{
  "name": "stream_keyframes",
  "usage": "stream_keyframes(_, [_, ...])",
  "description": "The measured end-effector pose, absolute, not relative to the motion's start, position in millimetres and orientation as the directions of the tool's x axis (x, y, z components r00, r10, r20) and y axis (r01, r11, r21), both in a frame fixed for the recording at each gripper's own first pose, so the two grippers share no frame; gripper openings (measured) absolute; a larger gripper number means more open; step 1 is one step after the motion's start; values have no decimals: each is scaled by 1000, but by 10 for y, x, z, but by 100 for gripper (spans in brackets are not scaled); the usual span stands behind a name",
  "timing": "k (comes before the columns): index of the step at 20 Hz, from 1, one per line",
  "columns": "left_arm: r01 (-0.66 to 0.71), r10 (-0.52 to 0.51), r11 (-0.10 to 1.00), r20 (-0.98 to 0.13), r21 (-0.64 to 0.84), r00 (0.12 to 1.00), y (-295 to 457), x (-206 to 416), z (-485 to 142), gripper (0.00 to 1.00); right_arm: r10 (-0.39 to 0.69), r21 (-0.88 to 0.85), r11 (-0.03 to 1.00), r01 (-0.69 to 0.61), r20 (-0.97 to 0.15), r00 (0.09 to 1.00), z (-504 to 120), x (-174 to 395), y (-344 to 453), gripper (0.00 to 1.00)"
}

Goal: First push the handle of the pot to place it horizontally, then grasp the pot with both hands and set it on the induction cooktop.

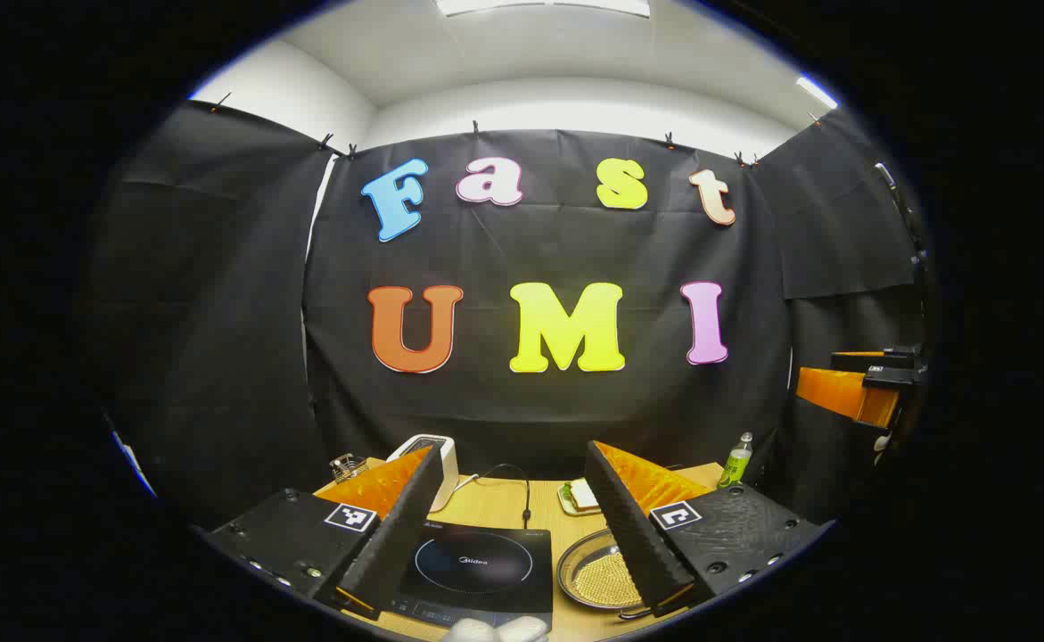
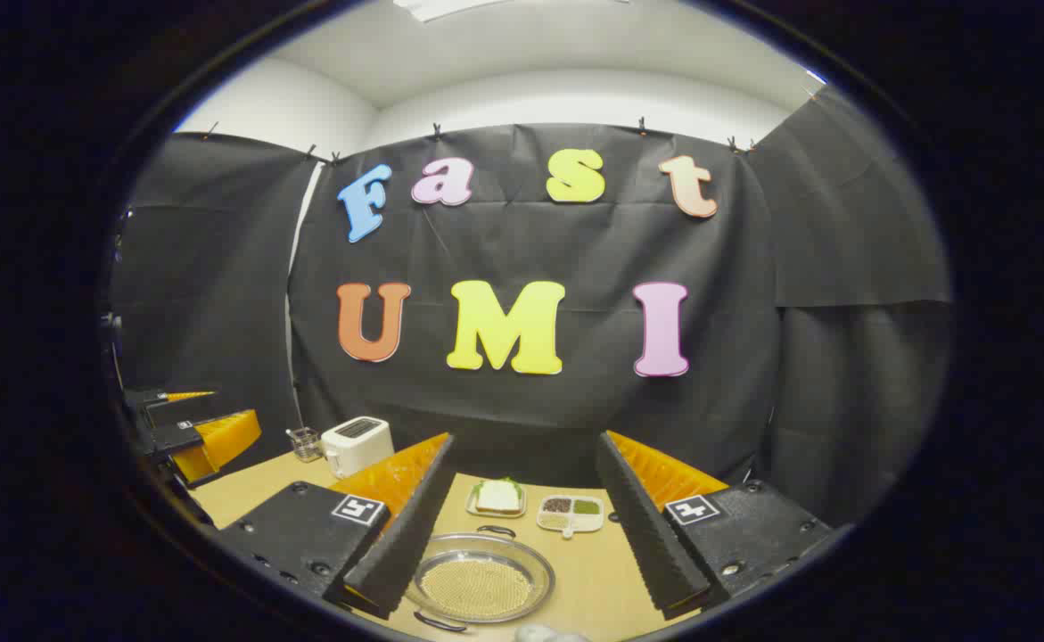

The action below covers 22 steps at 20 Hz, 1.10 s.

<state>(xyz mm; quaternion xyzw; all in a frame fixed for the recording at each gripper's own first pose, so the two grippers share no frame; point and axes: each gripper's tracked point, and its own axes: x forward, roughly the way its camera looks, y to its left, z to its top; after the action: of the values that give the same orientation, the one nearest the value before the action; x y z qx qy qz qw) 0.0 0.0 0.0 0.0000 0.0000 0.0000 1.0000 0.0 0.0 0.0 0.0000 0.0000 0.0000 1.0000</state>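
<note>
In the left gripper view, the left gripper (image 1: 514,526) was seen wide open, nothing held betw. its fingers, raised above the table (image 1: 495,504). The right gripper (image 2: 522,526) in the right gripper view was likewise spread wide and empty. The pot (image 2: 479,588), shallow, glass-like w/ a mesh-textured base, was seen at 6 o'clock betw. the right fingers, on the table, a handle at its near rim and another at its far rim. The induction cooktop (image 1: 472,571) lay at 6 o'clock in the left view, the pot just beside it at 3 o'clock. A toaster (image 2: 357,443) was noted at 10 o'clock, a bottle (image 1: 736,461) at 4 o'clock.
</note>
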Motion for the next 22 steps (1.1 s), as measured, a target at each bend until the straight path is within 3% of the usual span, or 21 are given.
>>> stream_keyframes(17, [-3, 3, 1000, 9, 11, 1000, 120, 37, -36, 95, 34, -3, 999, -34, -19, 999, -125, 25, 150, 99])
stream_keyframes(21, [-12, 12, 1000, -2, 10, 1000, 193, 8, -100, 95, 108, 7, 994, -108, -78, 991, -335, 104, 468, 95])
stream_keyframes(22, [-15, 15, 1000, -3, 8, 1000, 217, -8, -113, 95, 129, 8, 992, -129, -95, 987, -397, 125, 561, 89])
